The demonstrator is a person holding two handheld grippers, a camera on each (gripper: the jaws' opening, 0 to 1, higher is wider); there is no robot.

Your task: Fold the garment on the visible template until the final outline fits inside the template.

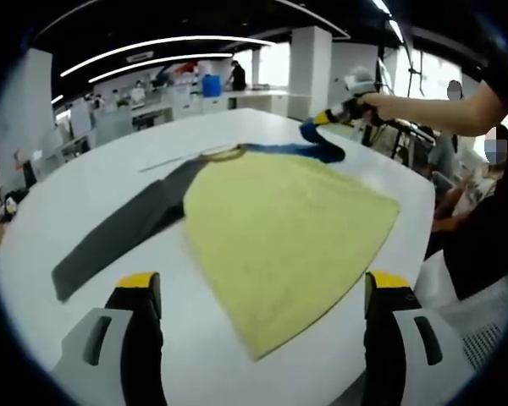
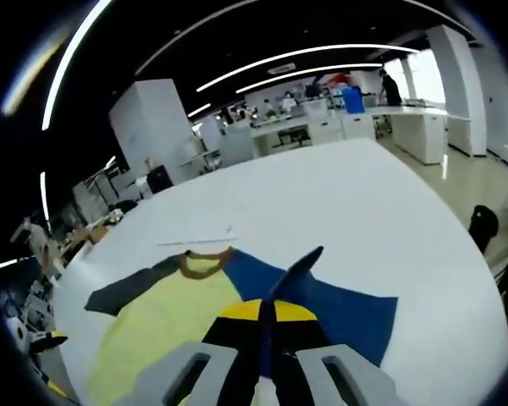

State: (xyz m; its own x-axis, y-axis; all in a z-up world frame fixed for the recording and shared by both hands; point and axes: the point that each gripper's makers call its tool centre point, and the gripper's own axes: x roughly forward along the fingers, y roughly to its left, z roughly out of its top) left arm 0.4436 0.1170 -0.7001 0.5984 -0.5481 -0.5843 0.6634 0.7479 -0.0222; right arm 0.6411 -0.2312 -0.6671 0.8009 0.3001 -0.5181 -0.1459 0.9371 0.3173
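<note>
Left gripper [image 1: 262,292] hangs at the bottom of its view, jaws spread wide apart, nothing between them. Right gripper [image 2: 266,315], jaws pinched together on blue cloth (seen upper right in the left view, arm outstretched).

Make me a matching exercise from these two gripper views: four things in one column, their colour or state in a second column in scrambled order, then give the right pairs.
Column one:
1. left gripper
2. right gripper
3. grey sleeve
4. body of the shirt

Column two:
A. yellow, spread flat on the white table
B. open, hovering over the table
C. shut on the blue sleeve, lifting it
D. lying straight out to the side

Pairs: 1-B, 2-C, 3-D, 4-A
</note>
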